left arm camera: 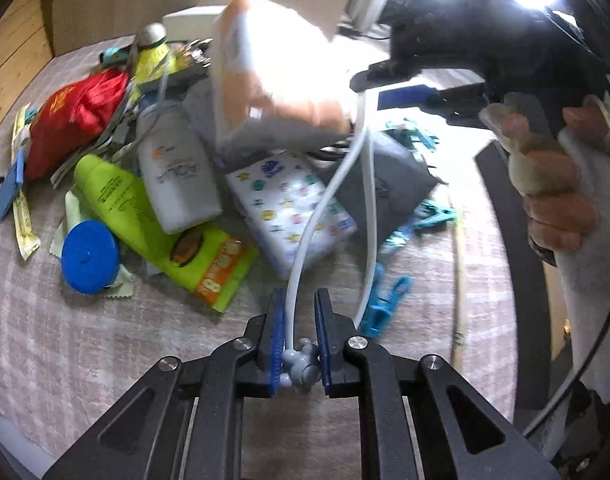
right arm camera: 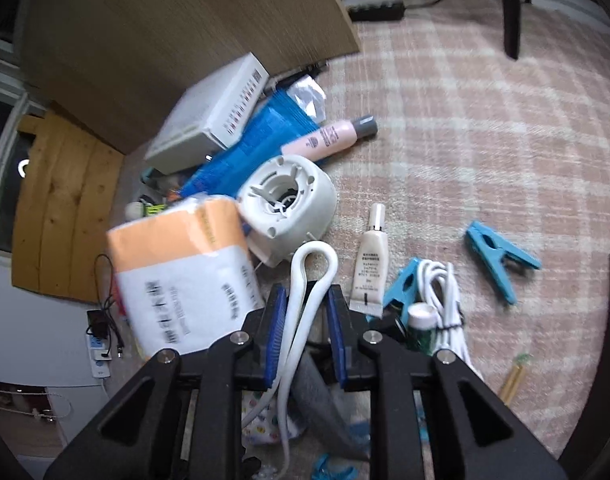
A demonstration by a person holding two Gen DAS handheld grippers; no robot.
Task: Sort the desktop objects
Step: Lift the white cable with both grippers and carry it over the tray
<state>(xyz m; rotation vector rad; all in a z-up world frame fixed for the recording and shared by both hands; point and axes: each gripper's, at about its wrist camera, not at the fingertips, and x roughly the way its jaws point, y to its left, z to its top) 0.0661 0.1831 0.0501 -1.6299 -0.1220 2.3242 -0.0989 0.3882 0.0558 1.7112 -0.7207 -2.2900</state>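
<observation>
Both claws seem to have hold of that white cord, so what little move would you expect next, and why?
Probably lift both ends clear of the pile. The left gripper pinches the white cord near its grey end piece; the right gripper straddles a folded loop, and the cord drapes over the patterned packet.

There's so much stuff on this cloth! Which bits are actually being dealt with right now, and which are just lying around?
Being handled:
- white cable, its looped end between the right gripper fingers
- grey cable tie, clamped in the left gripper

Lying about:
- tissue pack
- green tube
- blue lid
- red pouch
- pink tube
- blue peg
</observation>
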